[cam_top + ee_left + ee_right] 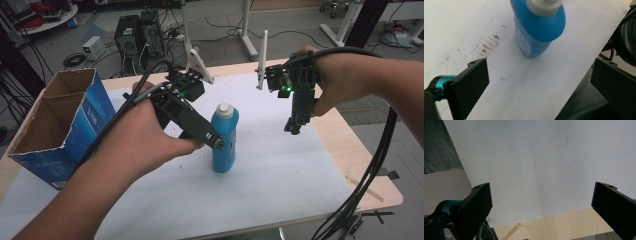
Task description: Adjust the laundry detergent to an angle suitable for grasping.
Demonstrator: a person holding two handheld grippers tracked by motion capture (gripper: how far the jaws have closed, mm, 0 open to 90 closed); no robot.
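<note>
Blue plastic bottle [224,137] with a white cap stands upright at the middle of the high view on the white-covered tabletop [280,165], the left claw [216,141] just beside it, jaws wide and holding nothing. To grip well, I would centre the body between the jaws before closing. Right claw [293,129] hangs wide open at right. Cardboard box [55,125] at left stands open; its contents are hidden.
</note>
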